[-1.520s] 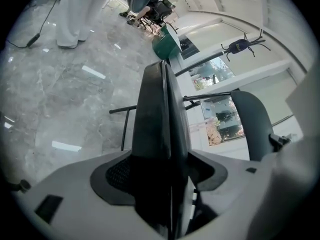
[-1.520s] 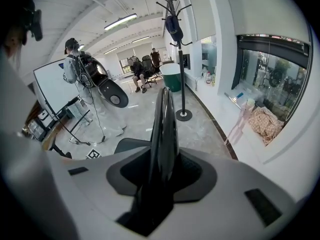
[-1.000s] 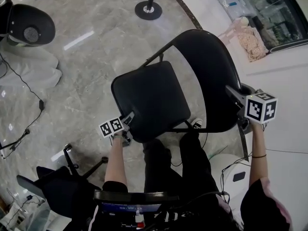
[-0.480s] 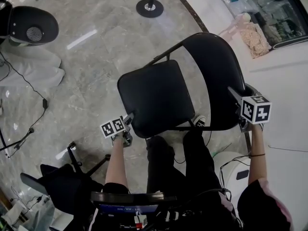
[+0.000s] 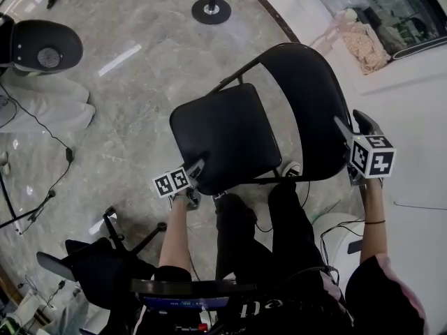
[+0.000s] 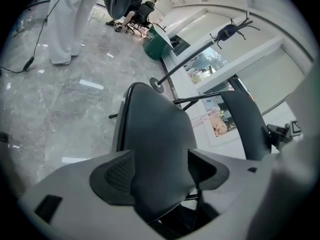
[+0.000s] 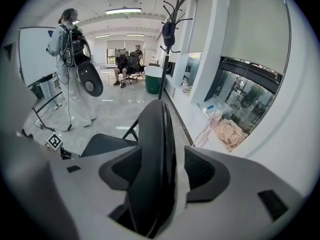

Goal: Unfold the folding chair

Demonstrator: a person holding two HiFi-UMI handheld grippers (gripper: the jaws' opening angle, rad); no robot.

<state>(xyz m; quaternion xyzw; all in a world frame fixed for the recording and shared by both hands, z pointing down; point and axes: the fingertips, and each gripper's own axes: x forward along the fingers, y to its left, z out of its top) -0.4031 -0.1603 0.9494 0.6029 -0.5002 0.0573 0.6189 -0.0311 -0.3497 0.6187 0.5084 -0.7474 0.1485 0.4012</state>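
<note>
A black metal-framed folding chair (image 5: 237, 79) is standing opened out on the glossy grey marble floor (image 5: 140, 96), filling the centre of the head view. Its padded black seat (image 5: 223, 135) is lying roughly flat at mid-frame, and its curved black backrest (image 5: 307, 103) is rising to the right of the seat and arching toward the upper right.

The left gripper (image 5: 198, 167) is reaching in from the lower left and meeting the seat's lower-left corner. In the left gripper view the seat (image 6: 155, 134) is filling the whole gap between the jaws of the left gripper (image 6: 160, 169), and both jaws are pressing against its edge, so this gripper is clamping the seat.

The right gripper (image 5: 353, 124) is sitting at the right edge of the backrest, in the right-middle of the head view. In the right gripper view the thin edge of the backrest (image 7: 155, 134) is running upright between the jaws of the right gripper (image 7: 157, 171). These jaws have just been opening and are standing wide, with a gap showing on each side of the backrest, so they are straddling it without squeezing it.

A black round stanchion base (image 5: 211, 9) is standing at the top centre, well apart from the chair, and a cream-coloured crumpled cloth (image 5: 363, 44) is lying at the upper right. The person's dark-trousered legs (image 5: 258, 236) are showing at lower centre, just below the seat.
</note>
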